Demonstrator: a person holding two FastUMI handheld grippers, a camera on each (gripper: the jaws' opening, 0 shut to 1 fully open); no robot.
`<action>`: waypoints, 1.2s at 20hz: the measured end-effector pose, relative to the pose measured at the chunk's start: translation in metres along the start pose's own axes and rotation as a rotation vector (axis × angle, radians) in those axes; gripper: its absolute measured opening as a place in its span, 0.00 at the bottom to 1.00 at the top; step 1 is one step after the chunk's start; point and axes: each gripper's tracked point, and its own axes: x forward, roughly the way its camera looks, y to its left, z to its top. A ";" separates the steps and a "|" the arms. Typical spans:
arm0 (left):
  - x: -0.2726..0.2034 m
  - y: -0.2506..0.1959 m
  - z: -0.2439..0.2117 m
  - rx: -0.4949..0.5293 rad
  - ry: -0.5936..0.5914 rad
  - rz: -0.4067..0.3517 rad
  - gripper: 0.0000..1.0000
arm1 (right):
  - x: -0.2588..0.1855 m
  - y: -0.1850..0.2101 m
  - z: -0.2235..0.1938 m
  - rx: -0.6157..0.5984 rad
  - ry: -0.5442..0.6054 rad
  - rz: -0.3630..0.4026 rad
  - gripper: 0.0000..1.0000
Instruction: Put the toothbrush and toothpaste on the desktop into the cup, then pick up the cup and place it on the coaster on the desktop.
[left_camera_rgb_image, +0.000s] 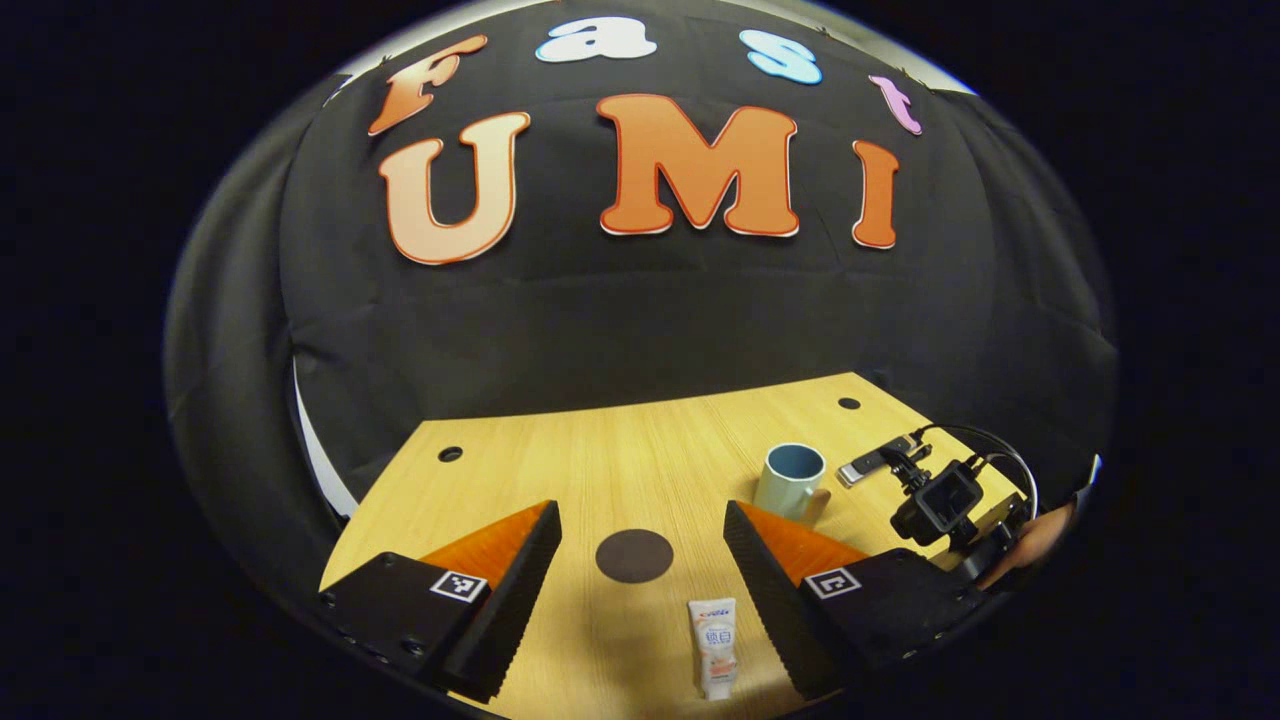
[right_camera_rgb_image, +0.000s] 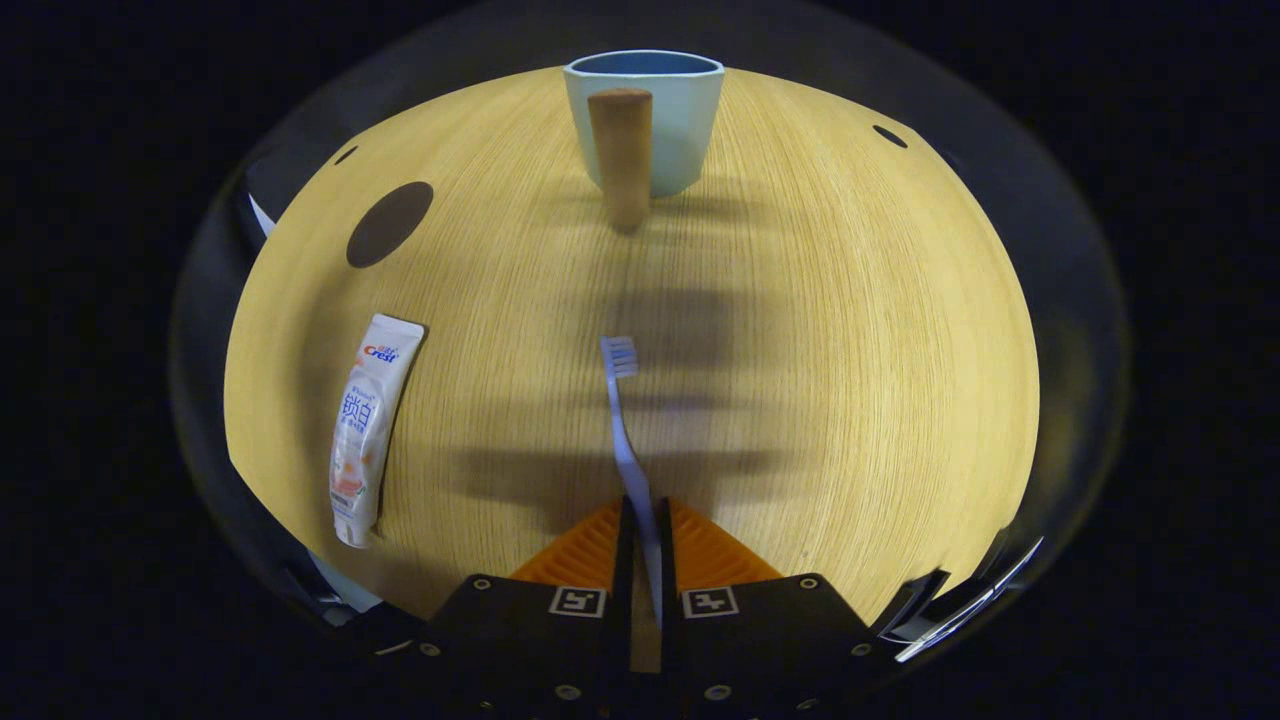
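In the right gripper view a pale blue toothbrush (right_camera_rgb_image: 622, 420) sticks out forward, its handle clamped between the fingers of my right gripper (right_camera_rgb_image: 641, 520), which is shut on it above the wooden desktop (right_camera_rgb_image: 850, 350). Ahead stands the light blue cup (right_camera_rgb_image: 668, 110) with its wooden handle (right_camera_rgb_image: 620, 155) facing me. The white toothpaste tube (right_camera_rgb_image: 365, 425) lies flat at the left, and the dark round coaster (right_camera_rgb_image: 389, 223) is farther back left. In the left gripper view my left gripper (left_camera_rgb_image: 640, 525) stands open over the desktop, with the coaster (left_camera_rgb_image: 634, 555) and toothpaste (left_camera_rgb_image: 715, 645) between its fingers and the cup (left_camera_rgb_image: 790, 480) to the right.
The other gripper (left_camera_rgb_image: 940, 505), with its camera, cables and a hand, shows at the right edge in the left gripper view. Small dark holes (left_camera_rgb_image: 450, 454) mark the desktop's far corners. The black cloth wall rises behind the table.
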 end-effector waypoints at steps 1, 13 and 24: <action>0.003 -0.004 -0.008 -0.009 0.031 -0.014 0.99 | 0.000 0.000 0.001 0.024 0.003 0.006 0.12; 0.049 -0.029 -0.157 -0.141 0.595 -0.118 0.96 | -0.021 0.001 0.006 0.087 -0.089 0.129 0.05; 0.080 -0.055 -0.251 -0.098 0.892 -0.117 0.89 | -0.075 -0.008 0.032 0.074 -0.299 0.153 0.05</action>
